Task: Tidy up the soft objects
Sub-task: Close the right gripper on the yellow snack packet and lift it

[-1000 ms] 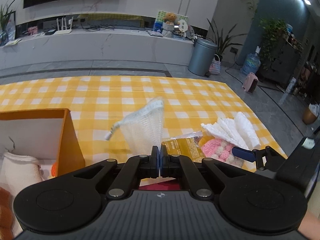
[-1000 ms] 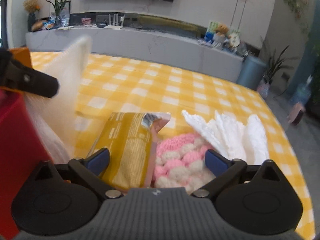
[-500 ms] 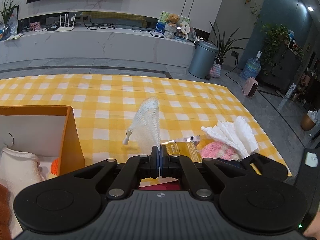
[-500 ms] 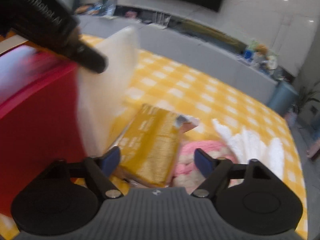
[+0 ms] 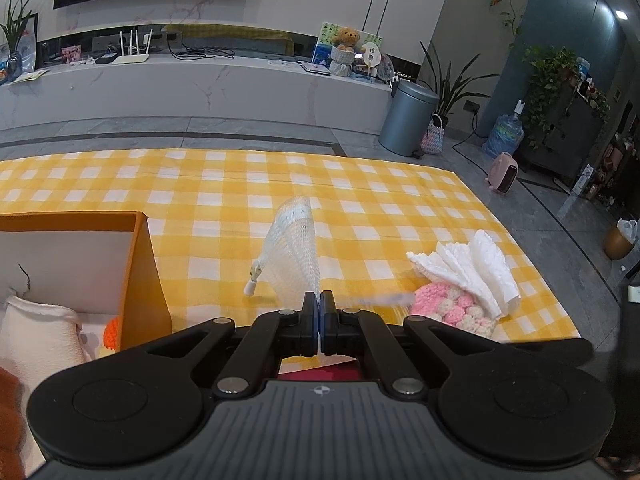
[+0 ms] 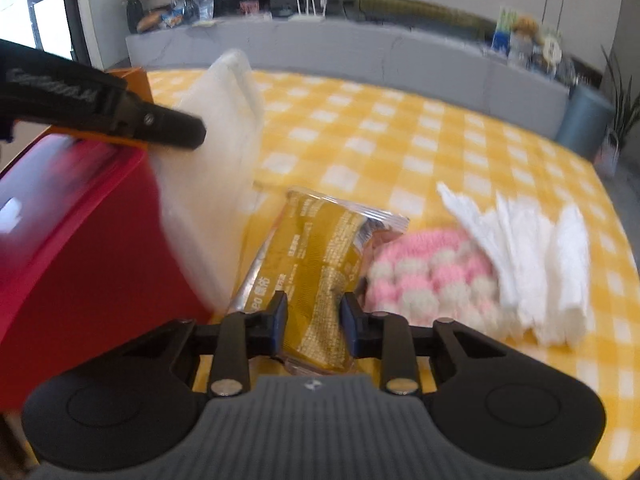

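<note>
My left gripper [image 5: 320, 322] is shut on a white mesh bag [image 5: 294, 256] and holds it up above the yellow checked tablecloth [image 5: 224, 208]; the bag also shows in the right wrist view [image 6: 224, 168], with the left gripper's fingers [image 6: 176, 128] pinching it. My right gripper [image 6: 314, 326] is closed on a yellow snack packet [image 6: 316, 264], its pads against both sides. A pink and white knitted piece [image 6: 432, 280] and folded white cloths [image 6: 532, 256] lie to the right; they also show in the left wrist view [image 5: 452, 306] [image 5: 472, 268].
An orange box [image 5: 140, 272] at the left holds a white cushion [image 5: 36, 340] and an orange item [image 5: 112, 332]. A red box [image 6: 72, 240] stands left of the packet. The table's right edge [image 5: 532, 264] drops to grey floor.
My right gripper has closed from wide open onto the yellow packet. My left gripper has risen a little with the mesh bag, which now hangs narrower.
</note>
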A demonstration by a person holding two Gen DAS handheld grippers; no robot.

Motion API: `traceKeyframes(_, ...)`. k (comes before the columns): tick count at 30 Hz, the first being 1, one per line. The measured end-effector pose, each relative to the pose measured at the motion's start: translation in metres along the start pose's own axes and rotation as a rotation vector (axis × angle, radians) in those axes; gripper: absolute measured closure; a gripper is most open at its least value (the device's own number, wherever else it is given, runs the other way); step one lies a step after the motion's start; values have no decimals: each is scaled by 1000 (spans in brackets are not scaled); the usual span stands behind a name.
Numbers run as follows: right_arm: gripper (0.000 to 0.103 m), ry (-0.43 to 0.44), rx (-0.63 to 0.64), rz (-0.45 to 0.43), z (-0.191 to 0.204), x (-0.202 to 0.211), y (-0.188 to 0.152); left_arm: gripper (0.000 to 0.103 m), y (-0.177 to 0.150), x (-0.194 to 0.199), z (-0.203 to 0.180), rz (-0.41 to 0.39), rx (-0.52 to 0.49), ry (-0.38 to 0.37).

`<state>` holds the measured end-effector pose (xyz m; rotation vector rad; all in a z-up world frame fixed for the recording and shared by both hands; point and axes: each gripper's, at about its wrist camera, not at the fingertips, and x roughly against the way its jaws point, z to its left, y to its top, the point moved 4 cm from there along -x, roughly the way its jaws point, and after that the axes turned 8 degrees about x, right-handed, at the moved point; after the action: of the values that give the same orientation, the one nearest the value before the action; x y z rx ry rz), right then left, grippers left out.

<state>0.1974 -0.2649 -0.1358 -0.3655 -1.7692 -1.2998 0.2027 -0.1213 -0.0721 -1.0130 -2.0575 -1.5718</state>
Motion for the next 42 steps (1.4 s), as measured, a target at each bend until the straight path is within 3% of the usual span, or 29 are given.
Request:
traceKeyframes(5,78,-11,20,72,8,26,-25,102,1,-1,1,5,3,-10)
traceKeyframes(8,70,-28,28,91,11,37,-33,102,1,-1,1,5,0,-14)
traceKeyframes(10,27,-59,1,62,6,40,-30,102,1,-1,0,5,1,-13)
traceKeyframes(12,18,-59,-21,37,1,37,-24,102,1,-1,0,5,1,-14)
traceKeyframes(15,18,-52,-29,63,3,23,-22,102,1,-1,1,11,8,-22)
traceKeyframes(18,18,-55,46,115,16,8,-26,102,2,-2,3,24,28,-45)
traceKeyframes(20,29,-30,101,115,26,6,-25,102,3,-6,4,72,43,-63)
traceKeyframes(26,37,-11,110,113,24,7,-26,101,9,-23,3,176,60,-46)
traceKeyframes(33,43,10,73,93,16,12,-25,103,19,-18,-16,130,44,-84)
traceKeyframes(42,47,48,-45,5,-4,31,-21,103,37,10,-30,67,69,-134)
